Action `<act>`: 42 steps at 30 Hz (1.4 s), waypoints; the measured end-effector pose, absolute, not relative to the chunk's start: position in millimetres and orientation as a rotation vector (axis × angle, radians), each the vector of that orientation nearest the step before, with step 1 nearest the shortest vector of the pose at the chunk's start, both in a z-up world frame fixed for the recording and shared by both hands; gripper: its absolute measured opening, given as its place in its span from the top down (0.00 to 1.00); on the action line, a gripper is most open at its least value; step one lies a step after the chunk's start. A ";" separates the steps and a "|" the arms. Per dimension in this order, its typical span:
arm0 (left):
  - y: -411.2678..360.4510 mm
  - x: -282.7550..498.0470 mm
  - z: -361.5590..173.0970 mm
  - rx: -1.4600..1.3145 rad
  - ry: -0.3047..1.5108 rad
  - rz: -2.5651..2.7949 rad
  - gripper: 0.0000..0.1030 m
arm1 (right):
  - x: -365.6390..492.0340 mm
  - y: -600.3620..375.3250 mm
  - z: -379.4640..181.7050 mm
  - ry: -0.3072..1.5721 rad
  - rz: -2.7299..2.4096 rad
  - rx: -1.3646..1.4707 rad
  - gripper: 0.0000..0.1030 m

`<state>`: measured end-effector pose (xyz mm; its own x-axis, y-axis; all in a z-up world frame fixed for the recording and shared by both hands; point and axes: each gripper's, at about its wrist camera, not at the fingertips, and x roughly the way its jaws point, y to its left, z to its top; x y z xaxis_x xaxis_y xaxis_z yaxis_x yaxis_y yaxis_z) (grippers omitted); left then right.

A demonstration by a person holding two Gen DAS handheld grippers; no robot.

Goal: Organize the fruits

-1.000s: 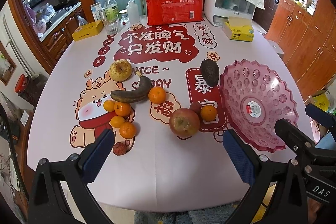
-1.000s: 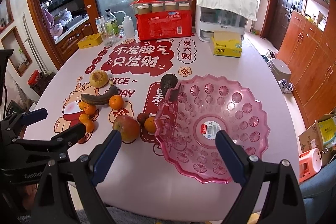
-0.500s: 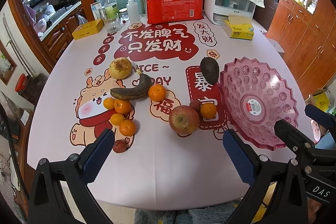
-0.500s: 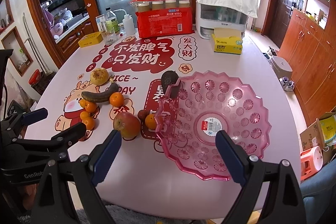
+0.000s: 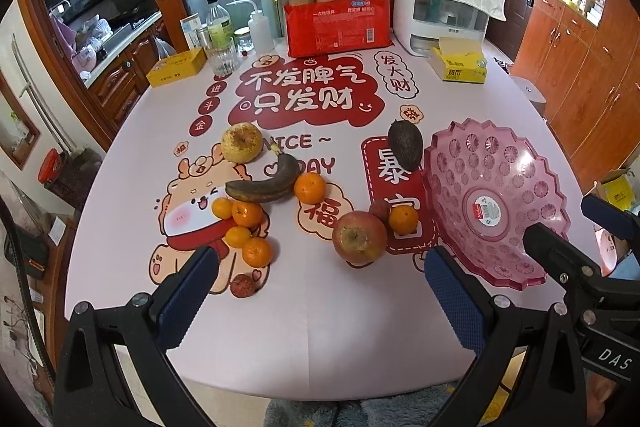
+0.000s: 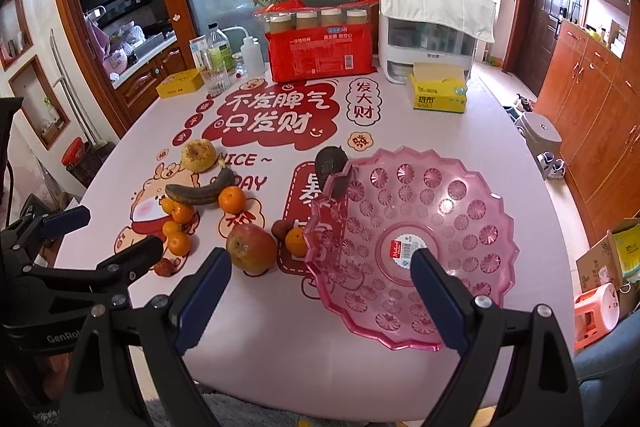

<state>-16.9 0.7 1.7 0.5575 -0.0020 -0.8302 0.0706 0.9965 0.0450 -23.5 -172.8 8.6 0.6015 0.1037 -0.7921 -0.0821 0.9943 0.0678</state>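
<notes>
A pink plastic fruit bowl [image 5: 496, 203] [image 6: 412, 239] stands empty at the table's right. Loose fruit lies left of it: a red apple [image 5: 359, 237] [image 6: 251, 248], a dark avocado [image 5: 405, 144] [image 6: 329, 159], a blackened banana [image 5: 266, 183] [image 6: 200, 190], a yellow apple [image 5: 242, 142] [image 6: 198, 155], several tangerines [image 5: 244, 227] [image 6: 178, 227] and two lychees, one near the front [image 5: 243, 285]. My left gripper [image 5: 316, 291] is open and empty above the front edge, before the red apple. My right gripper [image 6: 320, 291] is open and empty, before the bowl's near rim.
At the table's back stand a red pack of jars [image 5: 338, 23], a white appliance [image 5: 444, 13], a yellow tissue box [image 5: 460, 65], bottles and a glass [image 5: 222, 43], and a yellow box [image 5: 176, 73]. Wooden cabinets line the right.
Both views have shifted slightly, so the fruit and bowl sit a little higher and farther in frame. Both grippers stay open. Nothing on the table has moved.
</notes>
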 end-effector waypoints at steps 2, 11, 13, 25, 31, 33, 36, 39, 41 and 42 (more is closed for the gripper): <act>0.0 -14.7 7.8 0.078 0.980 -0.038 0.01 | -22.6 -171.9 11.1 0.917 0.112 0.027 0.11; 1.0 -13.3 21.8 0.096 0.957 -0.029 0.01 | -21.9 -171.8 17.8 0.898 0.121 0.041 0.11; 1.8 -13.1 24.6 0.097 0.949 -0.026 0.01 | -21.5 -172.0 18.8 0.893 0.119 0.045 0.11; 9.1 -18.7 30.4 0.091 0.918 -0.014 0.01 | -21.8 -165.3 20.9 0.885 0.134 0.048 0.11; 32.0 -13.4 31.0 0.079 0.924 -0.012 0.01 | -15.3 -145.7 19.8 0.901 0.133 0.042 0.11; 42.1 -10.0 31.2 0.074 0.920 -0.017 0.01 | -13.9 -135.4 19.7 0.903 0.135 0.033 0.11; 56.8 -1.7 30.2 0.068 0.921 -0.043 0.01 | -10.1 -122.8 20.1 0.903 0.120 0.024 0.11; 76.1 9.7 31.4 0.062 0.924 -0.074 0.01 | -4.3 -114.5 20.9 0.904 0.090 0.058 0.11; 88.9 15.5 31.6 0.053 0.919 -0.085 0.01 | -0.3 -107.0 21.4 0.904 0.078 0.065 0.11; 95.5 18.7 31.3 0.049 0.919 -0.087 0.01 | 2.2 -101.4 21.0 0.906 0.073 0.063 0.11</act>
